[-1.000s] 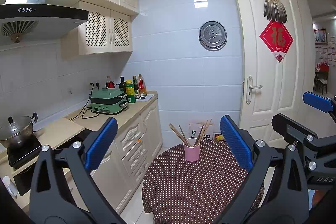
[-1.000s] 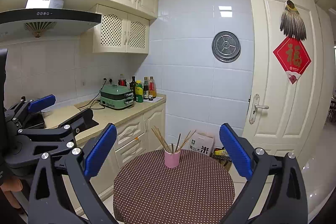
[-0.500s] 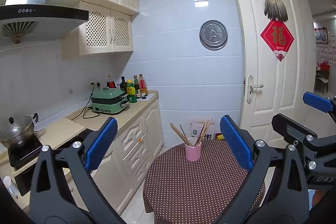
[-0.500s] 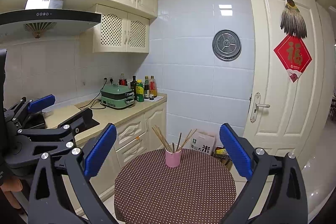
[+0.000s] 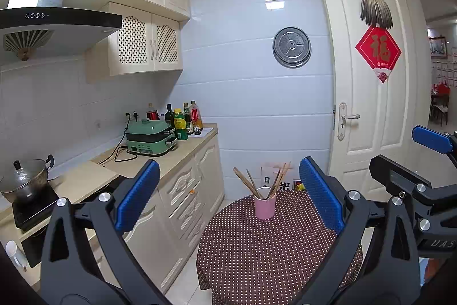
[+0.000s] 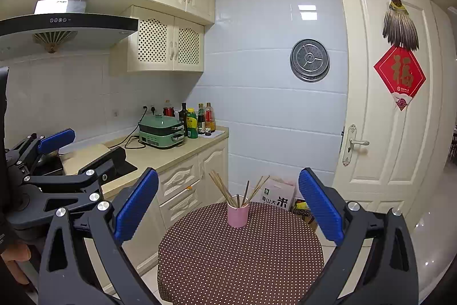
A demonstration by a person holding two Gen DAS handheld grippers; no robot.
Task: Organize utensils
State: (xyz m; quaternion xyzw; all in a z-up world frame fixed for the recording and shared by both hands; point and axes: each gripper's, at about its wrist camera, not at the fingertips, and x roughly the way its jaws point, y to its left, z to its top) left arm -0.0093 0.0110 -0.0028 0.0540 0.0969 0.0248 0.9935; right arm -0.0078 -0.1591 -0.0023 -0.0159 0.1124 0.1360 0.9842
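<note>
Left gripper (image 5: 228, 196): I see it wide open, empty.
Right gripper (image 6: 228, 202): same, touching nothing.
Cup (image 6: 237, 210): pink, holding chopsticks (image 6: 221, 186), on the dotted table (image 6: 240, 256), beyond both grippers.

Both views have drifted slightly — the pink cup (image 5: 264, 207) sits a touch lower and further right.

Chopstick (image 6: 221, 186) lower ends inside cup (image 6: 237, 215)
</note>
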